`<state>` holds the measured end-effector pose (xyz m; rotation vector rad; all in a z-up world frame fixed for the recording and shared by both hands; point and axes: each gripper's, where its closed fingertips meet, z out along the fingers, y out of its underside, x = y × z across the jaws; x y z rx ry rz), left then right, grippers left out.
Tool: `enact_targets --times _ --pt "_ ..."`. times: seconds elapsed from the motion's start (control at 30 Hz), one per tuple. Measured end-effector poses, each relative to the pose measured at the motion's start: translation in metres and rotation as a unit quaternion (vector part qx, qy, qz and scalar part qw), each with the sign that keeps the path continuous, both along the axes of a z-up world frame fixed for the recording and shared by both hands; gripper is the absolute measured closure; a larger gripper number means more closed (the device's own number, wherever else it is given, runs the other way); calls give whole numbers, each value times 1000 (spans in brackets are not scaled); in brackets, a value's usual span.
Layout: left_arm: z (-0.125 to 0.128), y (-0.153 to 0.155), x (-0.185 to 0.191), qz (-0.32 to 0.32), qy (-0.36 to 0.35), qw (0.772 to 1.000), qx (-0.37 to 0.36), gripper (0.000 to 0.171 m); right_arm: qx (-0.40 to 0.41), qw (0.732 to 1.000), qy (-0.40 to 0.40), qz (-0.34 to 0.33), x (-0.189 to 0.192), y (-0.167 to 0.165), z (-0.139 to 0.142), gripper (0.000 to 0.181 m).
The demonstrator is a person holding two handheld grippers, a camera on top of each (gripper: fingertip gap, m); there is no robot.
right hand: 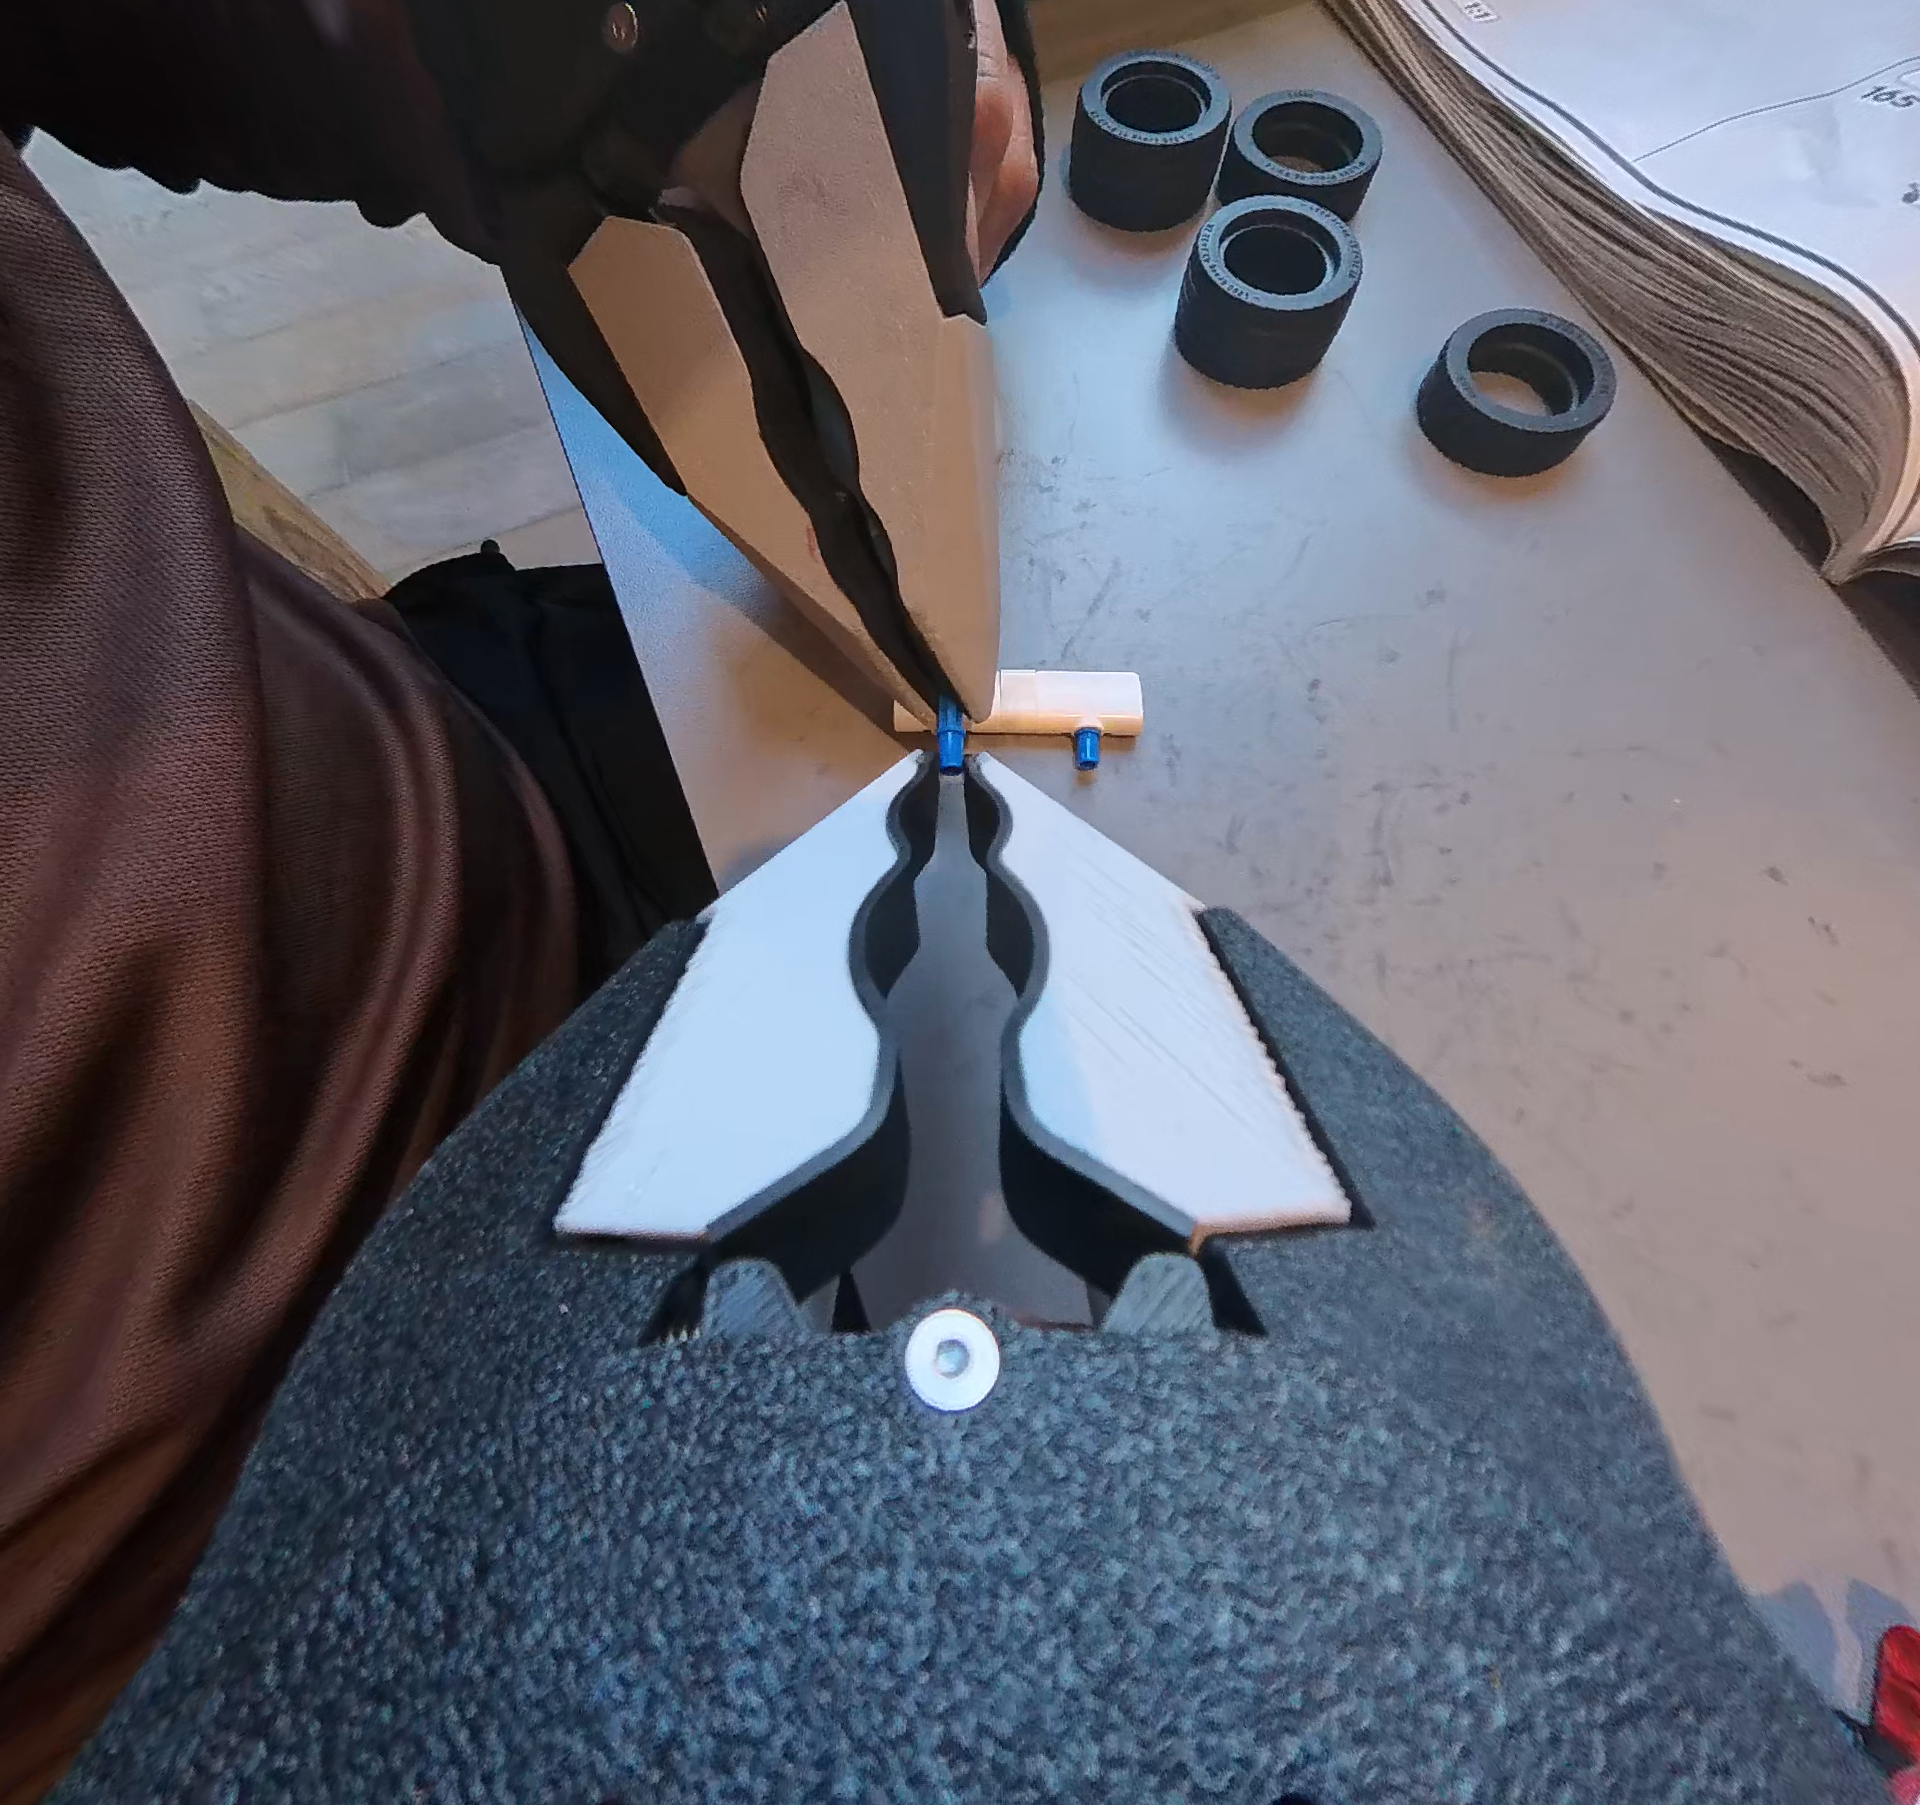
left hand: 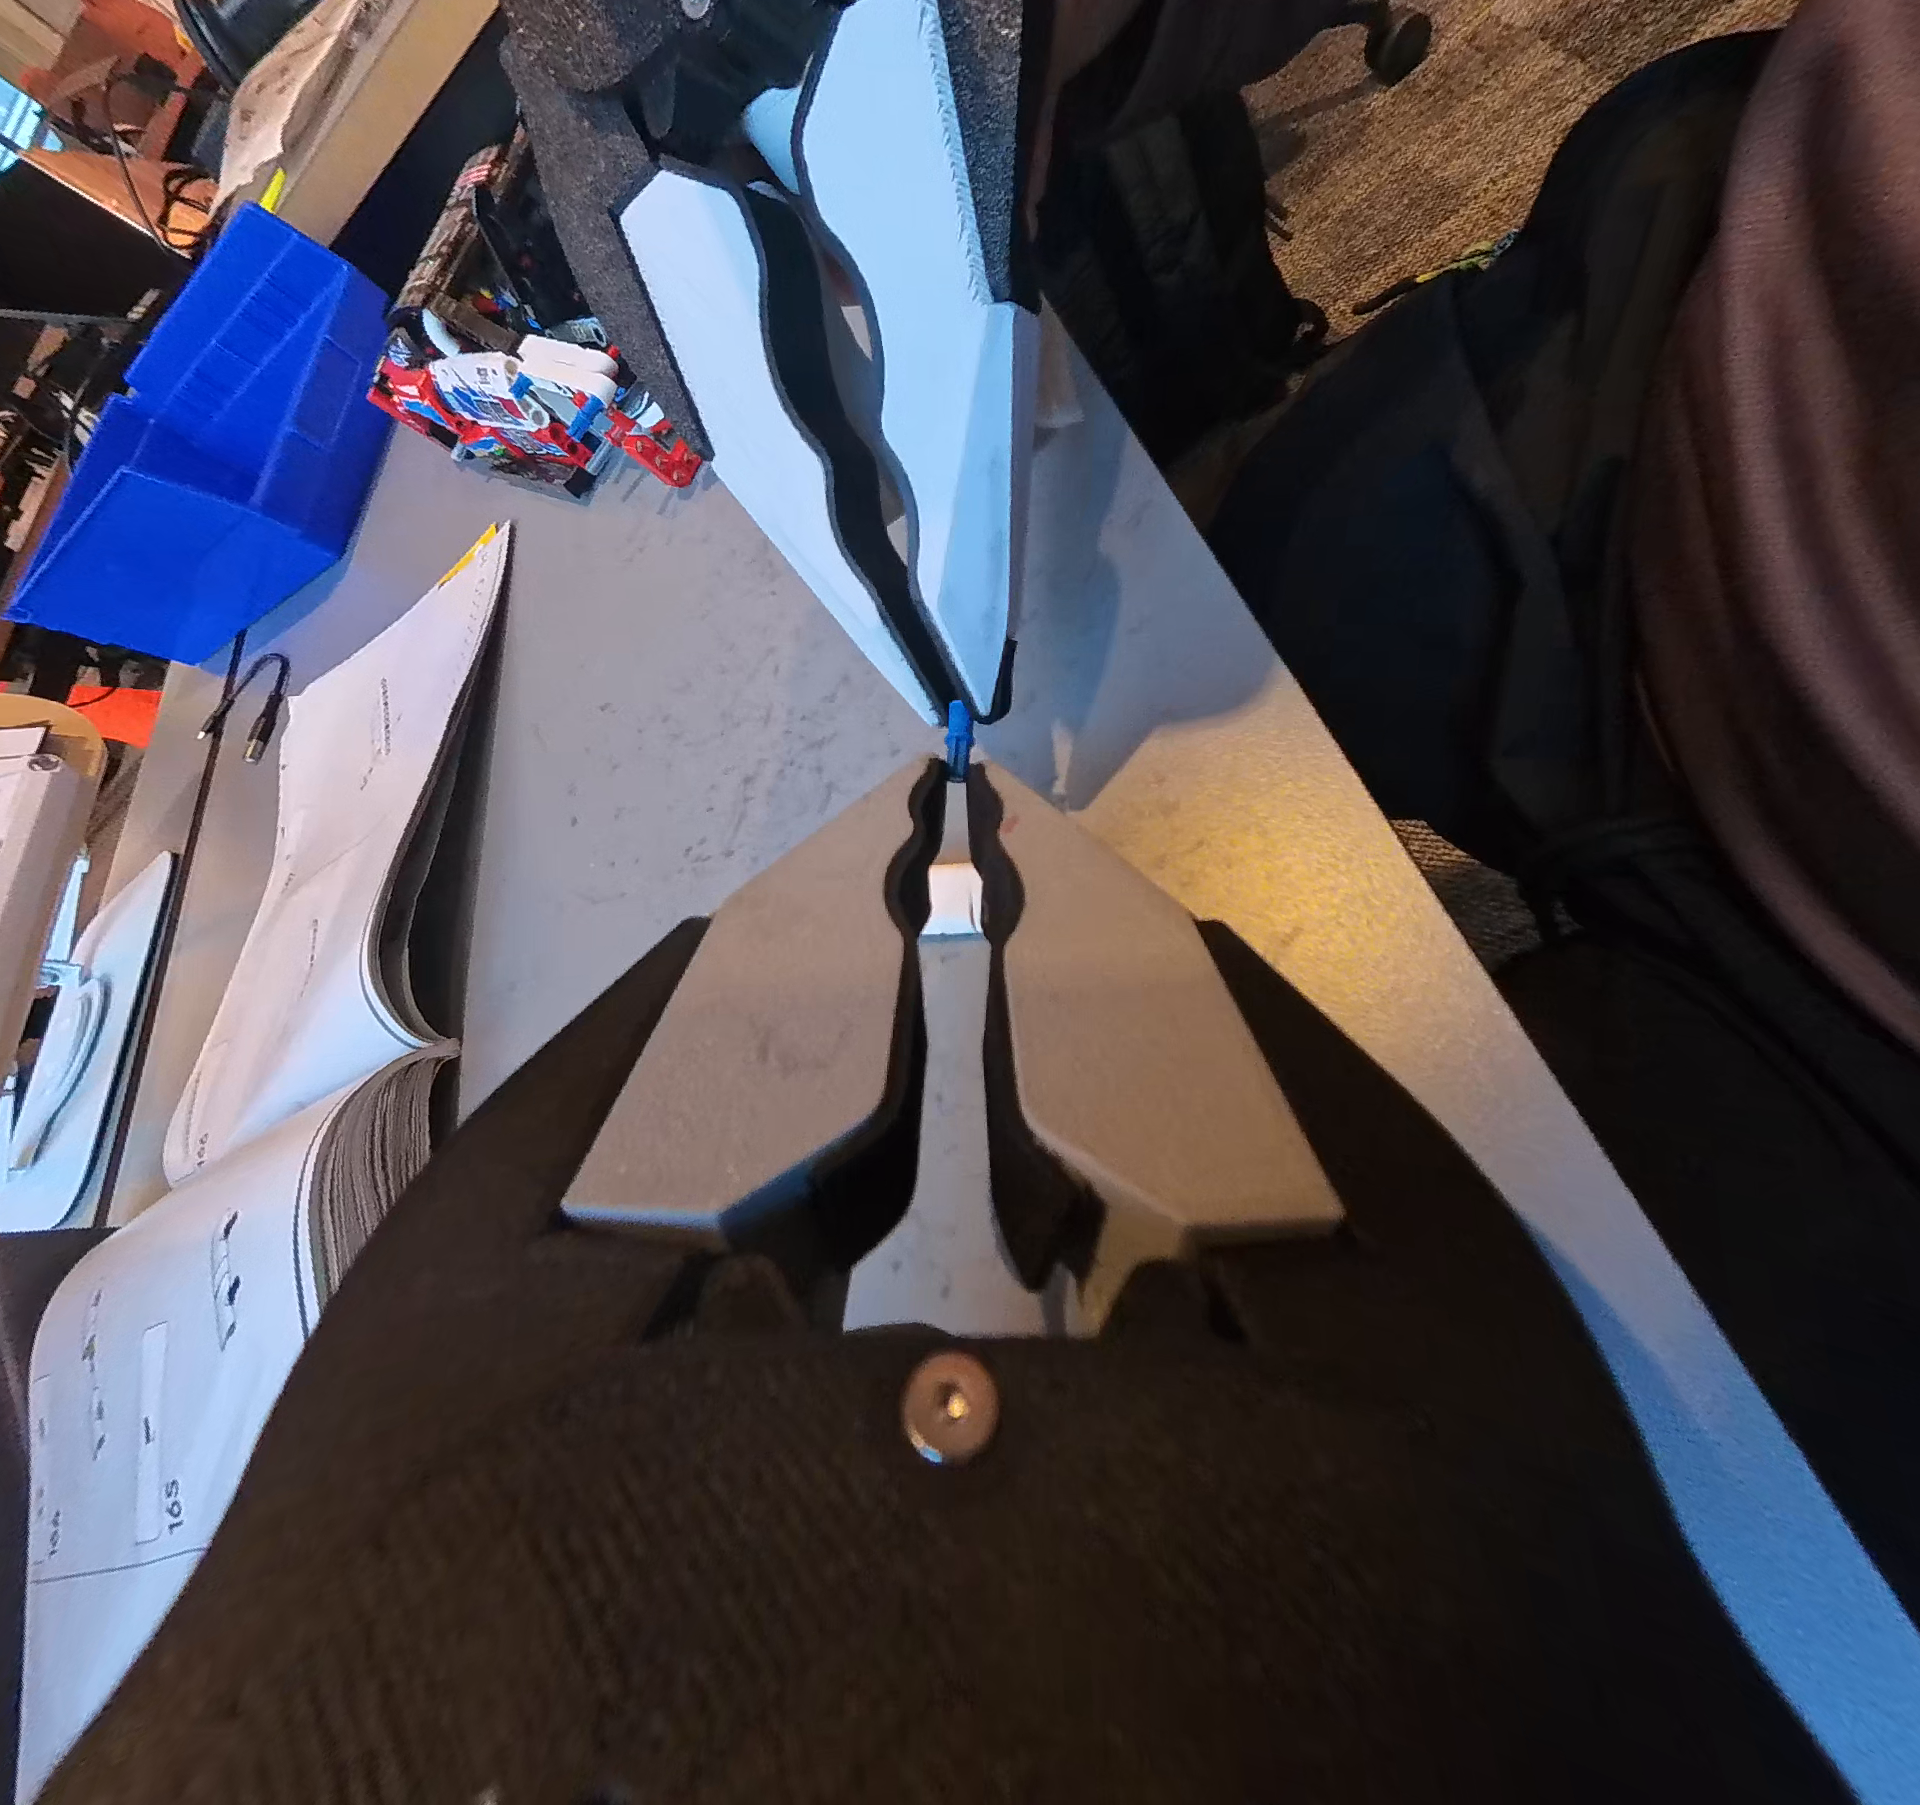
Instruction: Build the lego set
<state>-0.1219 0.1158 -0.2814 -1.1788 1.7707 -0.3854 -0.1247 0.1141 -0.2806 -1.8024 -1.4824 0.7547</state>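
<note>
Blue pin (right hand: 949, 747) held endwise between both pinched tongs, left tongs (left hand: 954, 766); right tongs (right hand: 948, 768).

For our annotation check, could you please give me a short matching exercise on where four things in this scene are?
1. blue pin
2. black tyres
3. blue bin
4. white beam

A. flat on the table, a second blue pin in it
B. beside the open booklet
C. between both gripper tips
D. near the red model

Pairs: 1-C, 2-B, 3-D, 4-A
</note>
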Motion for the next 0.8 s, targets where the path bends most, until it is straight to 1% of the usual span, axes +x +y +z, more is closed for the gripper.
enact_targets --times 0.13,0.2,0.23,0.3,0.33,0.37,0.47,0.53,0.67,0.8 --pt "-1 0 0 4 -1 1000 -8 171 8 1000 -5 -2 0 1 -1 177" --pt "-3 0 0 9 0 999 -39 168 10 1000 -9 -7 1 2 -3 177" --pt "-4 0 -2 16 4 998 -64 157 7 1000 -15 -12 2 3 -6 177" --pt "-5 7 -8 43 7 991 -124 118 -2 999 -31 -18 5 4 -13 177" --pt "-6 9 -13 49 14 986 -161 103 -5 999 -37 -19 5 4 -15 177" --pt "-7 11 -16 54 21 980 -190 96 -8 999 -41 -20 5 3 -16 178" --pt "-10 16 -23 50 51 973 -221 94 -10 998 -55 -20 2 2 -20 177" --pt "-14 16 -22 34 69 969 -233 99 -12 998 -61 -14 -1 1 -23 177" --pt "-27 20 -21 27 114 956 -268 100 -7 998 -69 -8 -2 -2 -27 177" --pt "-27 17 -14 18 113 956 -270 102 -7 998 -63 -6 -3 -2 -26 177"
